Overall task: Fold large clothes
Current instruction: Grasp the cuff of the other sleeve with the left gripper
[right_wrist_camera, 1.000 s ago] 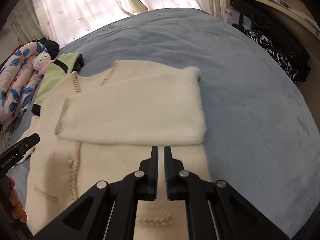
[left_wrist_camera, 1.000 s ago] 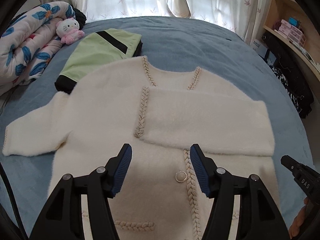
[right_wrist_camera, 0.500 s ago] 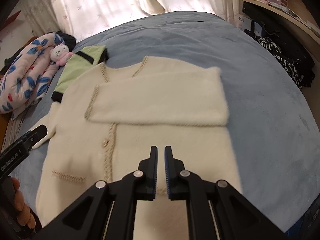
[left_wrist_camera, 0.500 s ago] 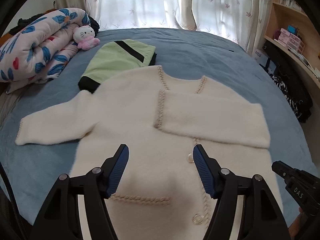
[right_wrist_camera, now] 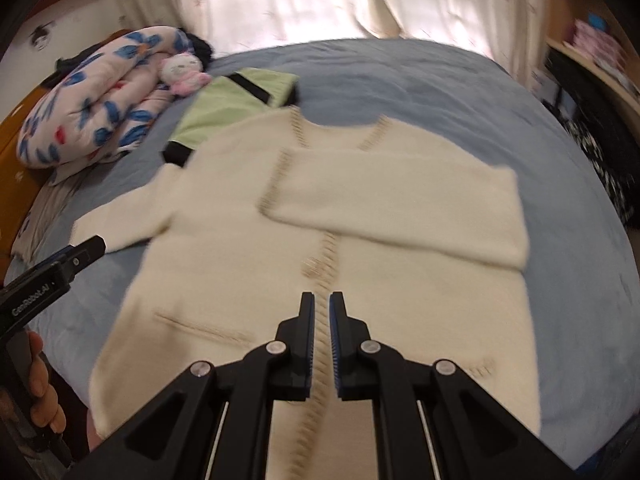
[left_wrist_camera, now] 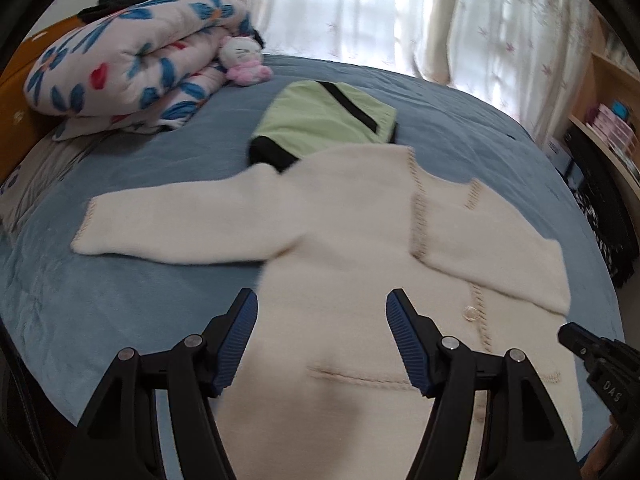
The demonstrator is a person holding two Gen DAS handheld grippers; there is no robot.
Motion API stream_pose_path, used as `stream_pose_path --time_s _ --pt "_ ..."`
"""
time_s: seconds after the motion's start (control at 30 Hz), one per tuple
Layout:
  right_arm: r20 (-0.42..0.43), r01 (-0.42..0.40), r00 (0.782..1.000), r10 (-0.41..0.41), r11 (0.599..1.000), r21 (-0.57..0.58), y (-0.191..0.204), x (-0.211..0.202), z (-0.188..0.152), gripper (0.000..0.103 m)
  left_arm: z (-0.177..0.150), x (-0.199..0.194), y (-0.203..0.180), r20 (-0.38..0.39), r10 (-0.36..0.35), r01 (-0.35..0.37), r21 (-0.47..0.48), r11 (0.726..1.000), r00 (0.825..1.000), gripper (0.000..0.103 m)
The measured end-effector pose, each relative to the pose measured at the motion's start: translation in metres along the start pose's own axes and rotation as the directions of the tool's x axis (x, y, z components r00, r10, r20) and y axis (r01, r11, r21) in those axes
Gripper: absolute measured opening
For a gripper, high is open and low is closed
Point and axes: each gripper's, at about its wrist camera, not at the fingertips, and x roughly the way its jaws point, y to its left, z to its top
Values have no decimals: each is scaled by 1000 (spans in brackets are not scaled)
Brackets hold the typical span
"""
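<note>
A cream fluffy cardigan (left_wrist_camera: 352, 248) with braided trim lies front-up on the blue bed (left_wrist_camera: 120, 288); it also shows in the right wrist view (right_wrist_camera: 248, 248). Its right sleeve (right_wrist_camera: 400, 204) is folded across the chest. Its left sleeve (left_wrist_camera: 172, 228) lies stretched out to the left. My left gripper (left_wrist_camera: 322, 316) is open and empty, held above the cardigan's lower left part. My right gripper (right_wrist_camera: 320, 320) is shut and empty, held above the button line near the hem.
A folded green garment with black trim (left_wrist_camera: 324, 120) lies just beyond the cardigan's collar. A rolled flowered quilt (left_wrist_camera: 120, 80) and a pink plush toy (left_wrist_camera: 244, 64) sit at the far left. Shelves (left_wrist_camera: 612, 128) and dark clothes stand right of the bed. Curtains hang behind.
Both grippers have pulled back and risen from the cardigan, so more of it shows. The left view has swung left toward the stretched sleeve. The cardigan has not moved.
</note>
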Motion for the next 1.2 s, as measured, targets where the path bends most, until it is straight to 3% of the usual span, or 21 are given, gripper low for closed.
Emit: stream_pose_path --time_s 0.33,0.5,0.57,0.67,0.9,1.0,1.13,1.17,1.2 --pt "111 -40 992 55 990 -135 103 5 66 9 34 14 139 37 105 -96 -186 978 994 66" --pt "110 -46 992 68 981 -188 154 42 88 32 45 49 206 -13 172 -170 -256 952 985 66" --pt "95 -58 992 79 978 -200 172 64 92 32 46 65 232 -40 193 -196 -287 938 980 65" --pt "41 -92 994 101 978 -186 191 97 92 32 42 94 273 -93 182 -204 -361 910 979 65" --pt "-67 -126 991 114 971 -202 221 155 76 32 18 162 337 -167 62 -147 -558 817 984 65" --pt "-83 -126 990 112 972 -198 220 164 71 32 11 180 346 -150 39 -124 -610 783 988 65" --pt "-113 -137 986 121 979 -152 207 176 68 32 18 192 348 -115 76 -131 -622 772 991 65" --pt "-119 -140 985 124 980 -141 204 178 67 32 21 195 348 -113 88 -139 -619 773 990 59" --pt "-126 -146 984 129 981 -128 199 180 66 32 25 199 346 -116 111 -159 -609 777 987 39"
